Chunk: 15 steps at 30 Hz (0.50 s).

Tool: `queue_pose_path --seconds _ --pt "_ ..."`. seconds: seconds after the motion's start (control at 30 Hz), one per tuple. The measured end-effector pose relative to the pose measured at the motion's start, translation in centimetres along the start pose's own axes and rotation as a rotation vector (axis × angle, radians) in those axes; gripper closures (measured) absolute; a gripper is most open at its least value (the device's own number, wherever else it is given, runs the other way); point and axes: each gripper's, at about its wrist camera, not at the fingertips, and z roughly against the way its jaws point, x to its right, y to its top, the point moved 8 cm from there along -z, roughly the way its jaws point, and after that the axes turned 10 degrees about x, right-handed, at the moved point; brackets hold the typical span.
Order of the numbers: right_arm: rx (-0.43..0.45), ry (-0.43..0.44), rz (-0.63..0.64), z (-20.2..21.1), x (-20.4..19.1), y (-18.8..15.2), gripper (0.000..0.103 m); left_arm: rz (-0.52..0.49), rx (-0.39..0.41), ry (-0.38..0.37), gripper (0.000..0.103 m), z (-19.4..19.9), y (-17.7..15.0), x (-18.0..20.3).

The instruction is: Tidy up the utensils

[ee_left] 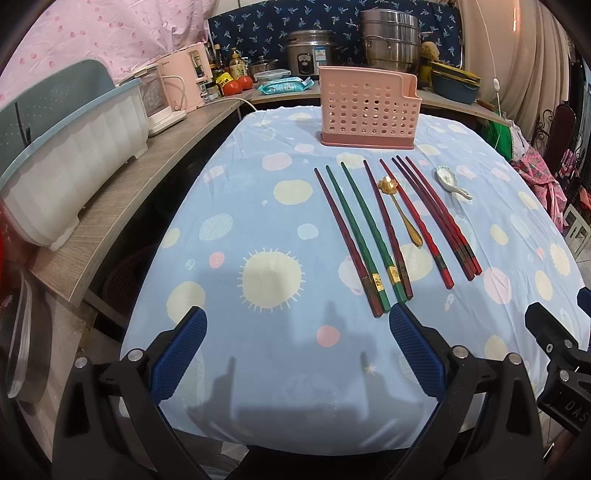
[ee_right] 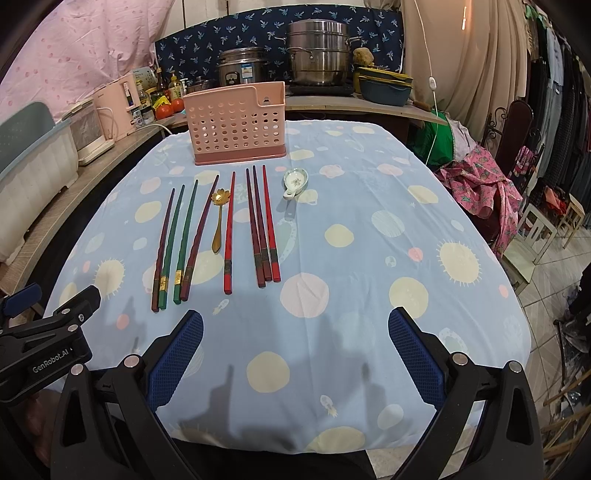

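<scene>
Start of sorting: both tongs spread, holding nothing.
Left tongs [ee_left: 297,325] and right tongs [ee_right: 295,326] hover near the chopsticks [ee_right: 192,240]; the next move is probably pinching one for the far pink holder [ee_right: 236,125].

The bench [ee_right: 369,236] wears a pale blue cloth dotted with cream, pink and white circles and spiky suns. A wooden counter [ee_left: 122,206] runs along its left side and across the far end. On the left stretch sit a white tub with a blue rim [ee_left: 70,166] and a pink appliance [ee_left: 184,81]. The far stretch carries a rice cooker [ee_right: 242,70], a stacked steel steamer pot [ee_right: 319,55], 2 tomatoes [ee_left: 238,84] and some bottles. Behind hang a pink spotted sheet [ee_right: 85,48] and a navy patterned cloth [ee_right: 221,33]. A beige curtain [ee_right: 454,55] falls at right, beside hanging clothes [ee_right: 554,92] and a dark chair [ee_right: 517,129]. The floor [ee_right: 554,266] is tiled.
</scene>
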Motion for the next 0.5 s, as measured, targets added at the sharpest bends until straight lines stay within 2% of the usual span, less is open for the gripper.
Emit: queue_pose_path --seconds 0.5 --pt "0.0 0.001 0.0 0.0 -0.06 -0.07 0.007 0.005 -0.007 0.0 0.008 -0.21 -0.53 0.14"
